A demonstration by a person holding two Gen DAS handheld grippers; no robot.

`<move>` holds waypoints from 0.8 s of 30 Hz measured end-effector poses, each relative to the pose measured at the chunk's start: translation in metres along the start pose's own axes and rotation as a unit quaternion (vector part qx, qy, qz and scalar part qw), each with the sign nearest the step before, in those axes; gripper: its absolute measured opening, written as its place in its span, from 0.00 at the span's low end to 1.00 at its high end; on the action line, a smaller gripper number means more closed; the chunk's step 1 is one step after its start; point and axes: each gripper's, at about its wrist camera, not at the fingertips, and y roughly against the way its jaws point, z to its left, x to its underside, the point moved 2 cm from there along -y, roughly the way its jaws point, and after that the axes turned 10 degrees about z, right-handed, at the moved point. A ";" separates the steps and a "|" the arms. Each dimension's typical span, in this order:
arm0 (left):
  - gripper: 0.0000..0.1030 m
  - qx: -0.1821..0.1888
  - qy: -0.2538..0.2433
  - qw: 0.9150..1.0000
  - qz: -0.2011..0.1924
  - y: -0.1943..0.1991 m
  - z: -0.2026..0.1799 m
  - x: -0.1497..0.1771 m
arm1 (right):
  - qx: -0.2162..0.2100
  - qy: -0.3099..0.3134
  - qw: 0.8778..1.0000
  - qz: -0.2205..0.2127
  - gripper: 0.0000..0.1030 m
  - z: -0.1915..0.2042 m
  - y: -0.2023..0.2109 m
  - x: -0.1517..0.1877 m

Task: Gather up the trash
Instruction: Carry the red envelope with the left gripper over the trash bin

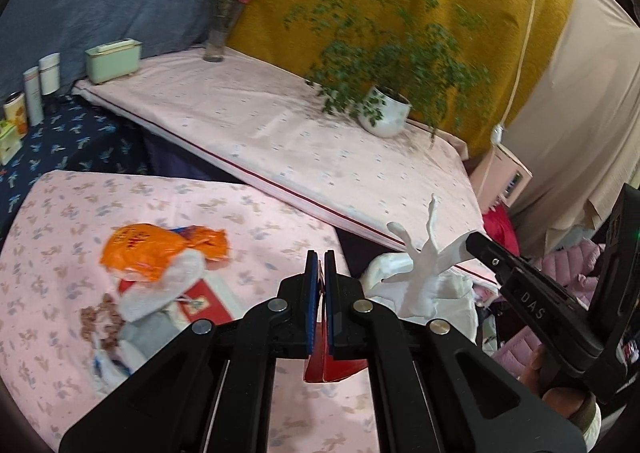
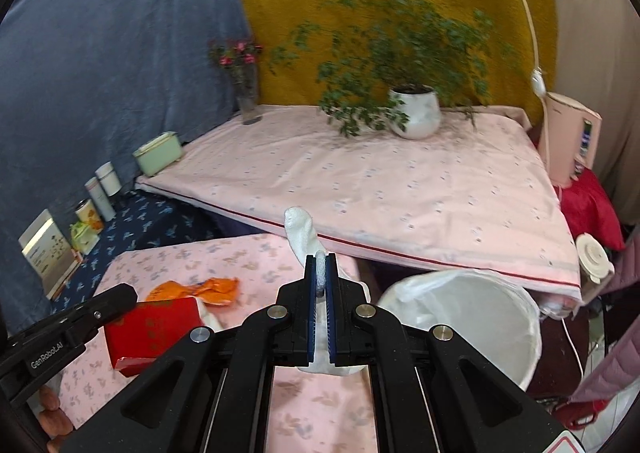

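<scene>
My left gripper [image 1: 321,259] is shut on a red box [image 1: 334,367], held above the pink flowered table [image 1: 60,245]; the box also shows in the right wrist view [image 2: 154,329]. My right gripper [image 2: 320,263] is shut on a white foam sheet [image 2: 302,231], which also shows in the left wrist view [image 1: 424,269]. A white-lined trash bin [image 2: 472,317] stands just right of the table, below my right gripper. An orange plastic bag [image 1: 156,249] lies on a pile of white wrappers and paper [image 1: 160,293] at the table's left.
A higher table with a pale pink cloth [image 2: 400,181] stands behind, with a potted plant [image 2: 414,113], a vase of flowers [image 2: 246,93] and a green box [image 2: 158,153]. Bottles and cartons [image 2: 96,197] line the blue-clothed shelf at left. A pink appliance [image 2: 572,141] stands at right.
</scene>
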 end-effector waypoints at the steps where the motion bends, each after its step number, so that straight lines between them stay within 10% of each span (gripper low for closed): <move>1: 0.03 0.004 -0.005 1.000 0.003 -0.005 -0.007 0.000 | 0.004 -0.006 1.000 0.002 0.04 -0.008 -0.001 0.001; 17: 0.04 0.091 -0.047 0.991 0.088 -0.103 -0.108 0.005 | 0.070 -0.078 0.994 0.041 0.04 -0.110 -0.029 0.019; 19: 0.12 0.092 -0.045 0.990 0.093 -0.110 -0.111 0.007 | 0.073 -0.083 0.993 0.046 0.06 -0.116 -0.032 0.021; 22: 0.51 0.070 -0.041 0.993 0.087 -0.113 -0.108 0.011 | 0.072 -0.087 0.992 0.050 0.11 -0.119 -0.035 0.024; 24: 0.53 0.054 -0.040 0.995 0.078 -0.110 -0.103 0.012 | 0.068 -0.083 0.993 0.053 0.12 -0.116 -0.037 0.026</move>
